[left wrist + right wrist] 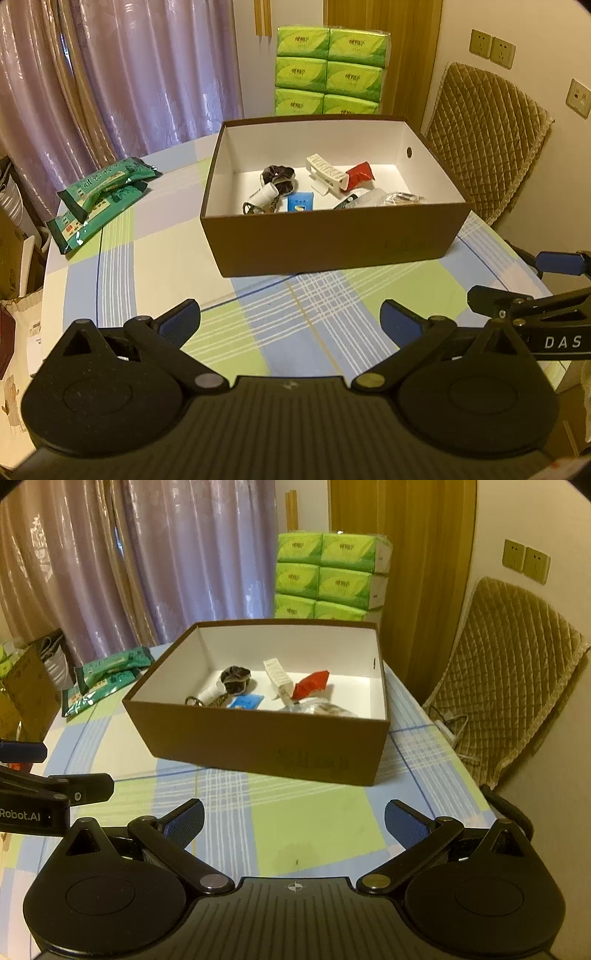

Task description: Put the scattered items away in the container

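Covering the scene from largest to smallest: the round worktop (147, 258) with its blue, green and cream checked cloth carries the brown cardboard box with white lining (332, 236) at centre, open-topped and well within reach. Behind it stands a stack of green tissue packs (328, 70), and a quilted tan chair back (484, 144) sits to the right; neither obstructs access. Two green foil snack packets (99, 199) lie overlapped on the cloth left of the box, apart from it, and appear to be the only items outside it. They look light, soft and slippery, so a pinch across the narrow middle seems safest. Inside the box rest a dark fabric scrunchie (277, 177), a white ribbed plastic clip (327, 171), a red wrapper (360, 173) and a small blue sachet (300, 202). The left claw (290, 319) and right claw (293, 821) both stand wide and empty.
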Demonstrator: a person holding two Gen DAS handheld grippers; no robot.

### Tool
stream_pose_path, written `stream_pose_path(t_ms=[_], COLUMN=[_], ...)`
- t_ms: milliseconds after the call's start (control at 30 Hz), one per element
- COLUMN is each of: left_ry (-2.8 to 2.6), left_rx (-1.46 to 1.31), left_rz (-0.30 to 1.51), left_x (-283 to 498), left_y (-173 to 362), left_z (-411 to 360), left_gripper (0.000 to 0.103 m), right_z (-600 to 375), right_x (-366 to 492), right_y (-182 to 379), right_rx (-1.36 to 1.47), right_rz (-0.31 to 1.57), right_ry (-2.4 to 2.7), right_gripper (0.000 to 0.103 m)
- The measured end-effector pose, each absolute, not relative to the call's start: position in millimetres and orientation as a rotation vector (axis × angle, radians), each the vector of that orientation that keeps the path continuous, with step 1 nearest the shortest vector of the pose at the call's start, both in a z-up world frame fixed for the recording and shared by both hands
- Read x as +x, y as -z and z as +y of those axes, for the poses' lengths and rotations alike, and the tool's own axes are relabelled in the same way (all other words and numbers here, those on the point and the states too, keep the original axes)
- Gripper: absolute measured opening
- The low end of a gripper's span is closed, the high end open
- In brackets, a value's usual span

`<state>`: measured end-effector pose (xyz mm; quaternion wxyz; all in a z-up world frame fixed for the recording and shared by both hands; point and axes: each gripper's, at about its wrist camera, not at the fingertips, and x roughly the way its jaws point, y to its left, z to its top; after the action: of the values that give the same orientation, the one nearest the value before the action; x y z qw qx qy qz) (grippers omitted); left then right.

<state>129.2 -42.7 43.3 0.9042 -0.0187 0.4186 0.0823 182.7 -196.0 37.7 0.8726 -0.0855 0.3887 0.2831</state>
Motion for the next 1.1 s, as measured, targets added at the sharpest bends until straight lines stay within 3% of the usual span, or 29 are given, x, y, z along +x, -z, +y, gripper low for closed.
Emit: stream_pose_path(t_ms=[1100], left_ry=[-0.152], left_rx=[-0.03], left_rz=[0.963], left_x=[131.9], left_y=[-9.9], left_z=[-65.9], left_gripper=[0.102], right_z=[-221.4], right_x=[188.2], right_y=[-5.2], right_rx=[-0.175], right_rz=[0.923], right_ry=[-0.56], right_gripper=[0.101])
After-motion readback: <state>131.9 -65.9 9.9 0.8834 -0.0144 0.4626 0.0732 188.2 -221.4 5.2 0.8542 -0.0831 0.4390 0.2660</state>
